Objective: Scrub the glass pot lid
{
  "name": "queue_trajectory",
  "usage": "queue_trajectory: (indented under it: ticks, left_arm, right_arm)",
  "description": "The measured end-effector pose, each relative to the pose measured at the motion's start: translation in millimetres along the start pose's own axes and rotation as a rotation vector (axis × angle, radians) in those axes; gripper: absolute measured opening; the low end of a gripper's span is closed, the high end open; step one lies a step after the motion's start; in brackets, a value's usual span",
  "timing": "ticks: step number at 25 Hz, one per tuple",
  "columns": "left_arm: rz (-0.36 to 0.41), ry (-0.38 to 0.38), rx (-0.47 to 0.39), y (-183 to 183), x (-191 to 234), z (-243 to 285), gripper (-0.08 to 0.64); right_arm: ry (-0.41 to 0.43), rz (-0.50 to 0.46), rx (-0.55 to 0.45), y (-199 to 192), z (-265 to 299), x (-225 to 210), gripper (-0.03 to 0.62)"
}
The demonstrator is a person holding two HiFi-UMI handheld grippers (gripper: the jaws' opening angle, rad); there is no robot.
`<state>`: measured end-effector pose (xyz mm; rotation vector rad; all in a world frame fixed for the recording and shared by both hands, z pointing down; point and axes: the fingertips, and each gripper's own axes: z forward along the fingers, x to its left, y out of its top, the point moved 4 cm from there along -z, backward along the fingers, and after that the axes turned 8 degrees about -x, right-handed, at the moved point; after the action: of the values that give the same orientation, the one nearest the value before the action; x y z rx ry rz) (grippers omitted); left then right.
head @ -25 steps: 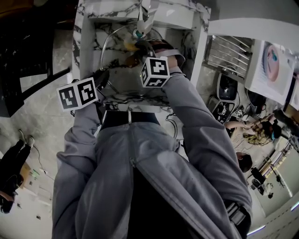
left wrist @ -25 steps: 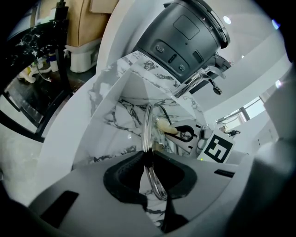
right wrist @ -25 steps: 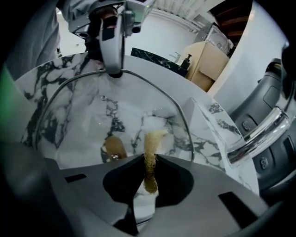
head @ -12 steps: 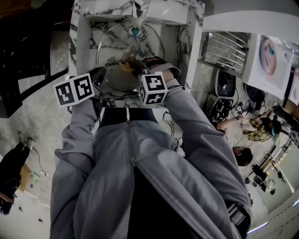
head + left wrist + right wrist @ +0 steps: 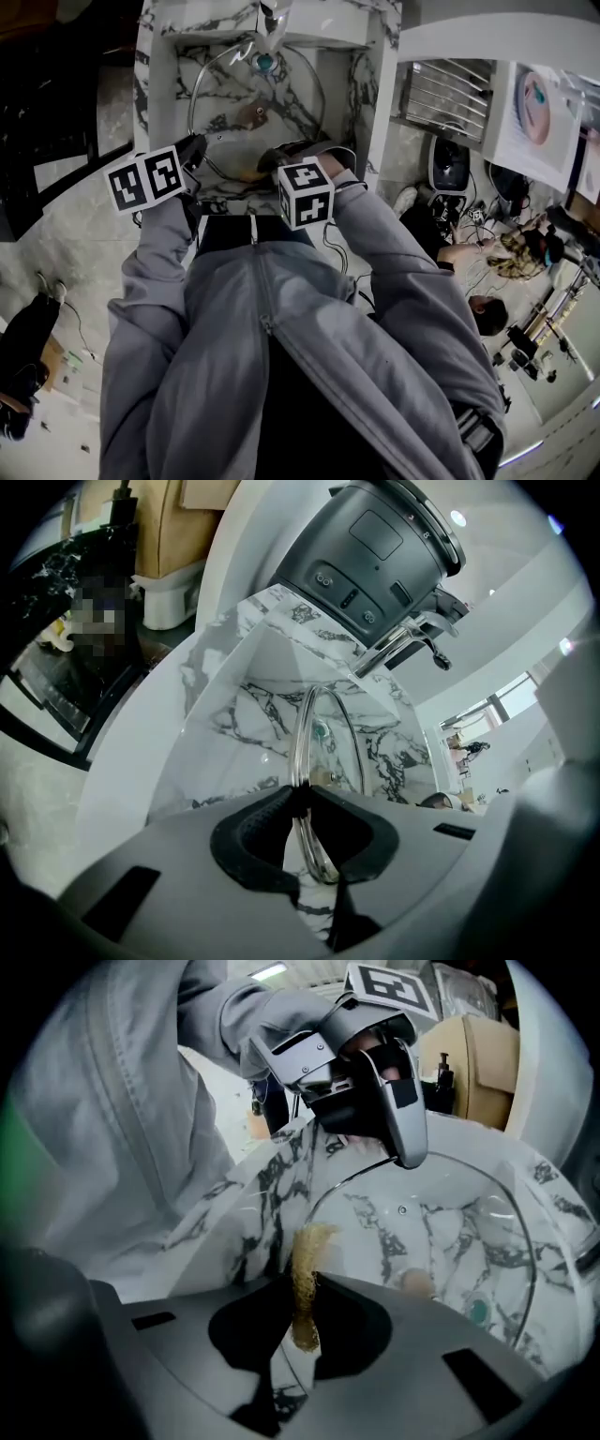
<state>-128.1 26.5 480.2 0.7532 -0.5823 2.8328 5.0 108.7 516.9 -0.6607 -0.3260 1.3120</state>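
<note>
The left gripper (image 5: 302, 803) is clamped on the rim of the glass pot lid (image 5: 328, 733), holding it up inside the marble sink (image 5: 234, 714). The right gripper (image 5: 302, 1302) has its jaws closed on a tan scrub pad (image 5: 305, 1260), whose upper end lies at the lid's near rim. A teal drain plug (image 5: 478, 1312) shows through the glass, below the faucet (image 5: 403, 649).

The clear glass pot lid (image 5: 234, 122), shiny-rimmed with a small tan knob (image 5: 255, 114), stood tilted on edge over the marbled sink (image 5: 161, 84), toward its front edge. A tan fibrous scrubber (image 5: 302, 1283) sat at the lid's near rim.
</note>
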Motion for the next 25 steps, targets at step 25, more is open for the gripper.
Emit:
queue_trajectory:
  ticks: [25]
  left_arm:
    - [-0.003, -0.005, 0.018, 1, 2, 3, 0.071]
  right_arm:
    - [-0.853, 0.536, 0.225, -104, -78, -173, 0.057]
